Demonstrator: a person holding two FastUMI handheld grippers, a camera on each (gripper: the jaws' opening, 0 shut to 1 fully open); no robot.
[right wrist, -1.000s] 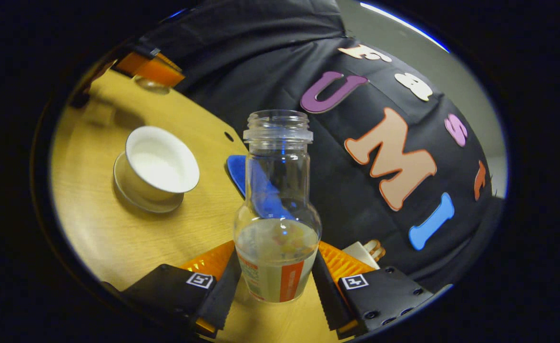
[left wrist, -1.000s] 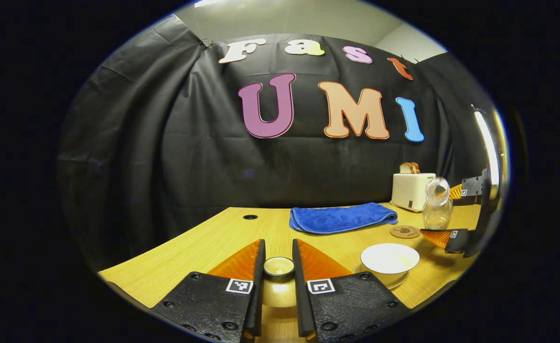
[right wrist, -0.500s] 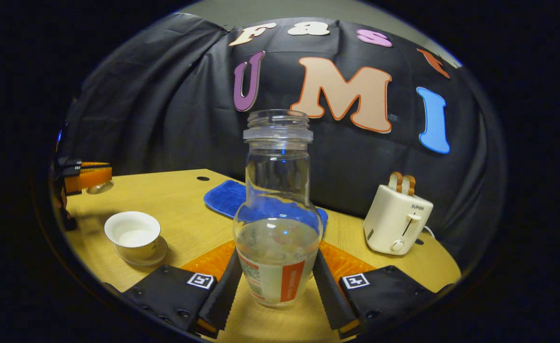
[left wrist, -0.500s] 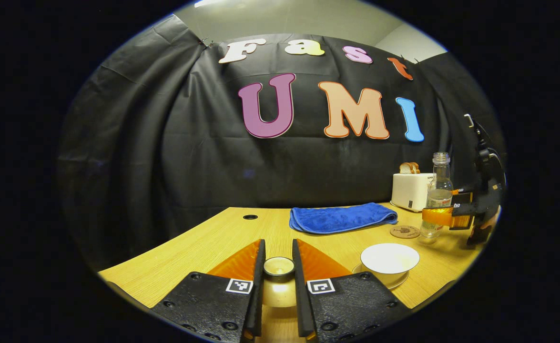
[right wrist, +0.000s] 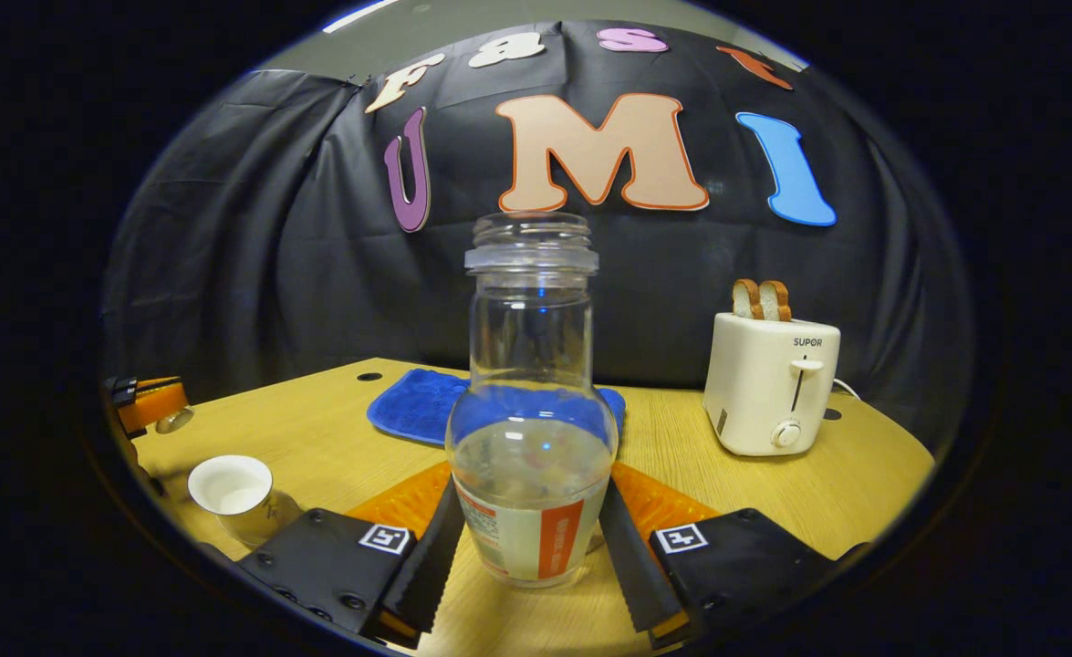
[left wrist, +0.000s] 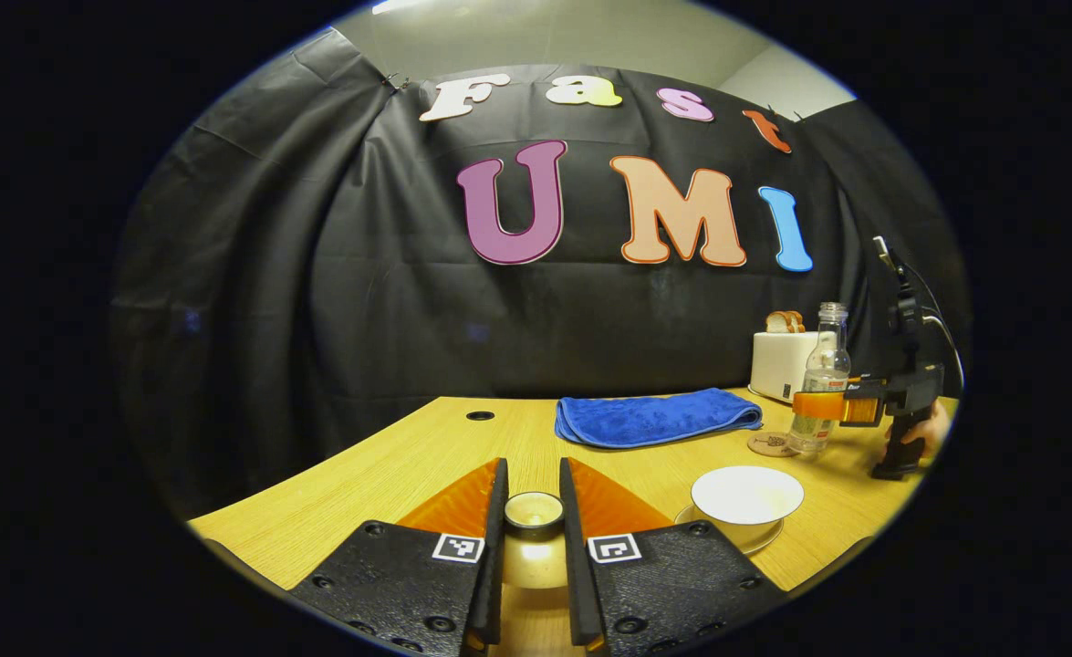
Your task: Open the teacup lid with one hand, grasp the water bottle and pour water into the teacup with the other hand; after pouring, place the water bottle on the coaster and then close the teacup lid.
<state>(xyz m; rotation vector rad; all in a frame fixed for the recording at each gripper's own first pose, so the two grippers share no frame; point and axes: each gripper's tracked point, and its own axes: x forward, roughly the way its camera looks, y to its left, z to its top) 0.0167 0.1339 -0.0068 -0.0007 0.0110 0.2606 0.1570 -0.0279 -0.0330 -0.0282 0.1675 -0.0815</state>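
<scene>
Left tool holding lid, right tool holding bottle upright at the coaster.

Left tool (left wrist: pixel 533 547) is sitting level and low over the surface (left wrist: pixel 390 474), pointing at the wall, fingers clamped on the knob of the teacup lid (left wrist: pixel 534 511). Right of it the teacup (left wrist: pixel 746 500) is standing uncovered on its saucer (left wrist: pixel 754 538), white inside. Further right, in the left gripper view, the right tool (right wrist: pixel 528 570) is reaching in horizontally from the right with a hand (left wrist: pixel 921 436) gripping its handle; its fingers are squeezing both sides of the water bottle (right wrist: pixel 532 401), which is standing upright, uncapped, partly filled, by the coaster (left wrist: pixel 770 444); can't tell if it's fully on it. Blue cloth (right wrist: pixel 421 406) and toaster (right wrist: pixel 771 379) are sitting behind.
</scene>
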